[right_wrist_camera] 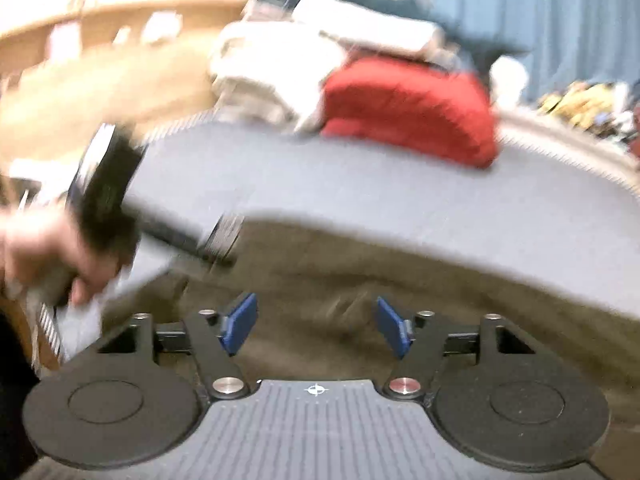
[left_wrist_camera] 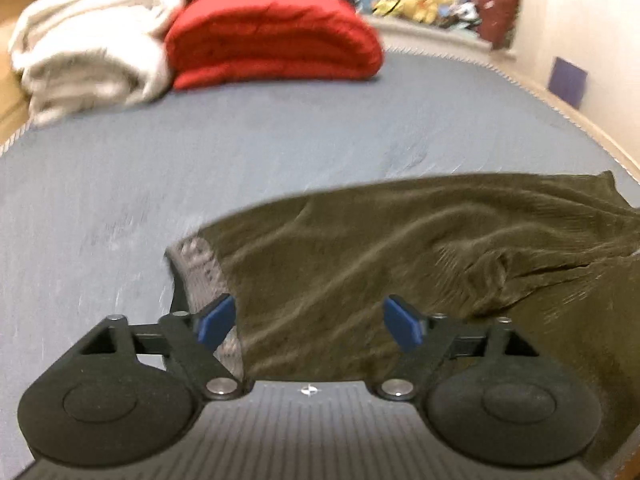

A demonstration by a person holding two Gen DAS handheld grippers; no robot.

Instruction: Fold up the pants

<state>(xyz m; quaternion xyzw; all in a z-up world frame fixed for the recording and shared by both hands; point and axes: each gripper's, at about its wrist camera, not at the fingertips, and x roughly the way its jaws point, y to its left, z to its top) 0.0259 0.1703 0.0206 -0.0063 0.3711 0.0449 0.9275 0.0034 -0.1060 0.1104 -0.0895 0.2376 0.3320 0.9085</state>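
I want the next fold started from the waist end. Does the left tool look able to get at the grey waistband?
Probably yes. The left tool is open and empty, and the grey waistband of the olive pants lies just ahead of its left pad, with nothing between.

We are in a home bedroom. A bed (left_wrist_camera: 280, 140) with a grey-blue sheet fills both views, and folded bedding is stacked at its far end: a red quilt (left_wrist_camera: 272, 36) beside a cream blanket (left_wrist_camera: 88, 56). Past the bed we see blue curtains (right_wrist_camera: 540, 20), a blurred heap of soft toys (left_wrist_camera: 420, 0) and a pale wall (left_wrist_camera: 580, 20).
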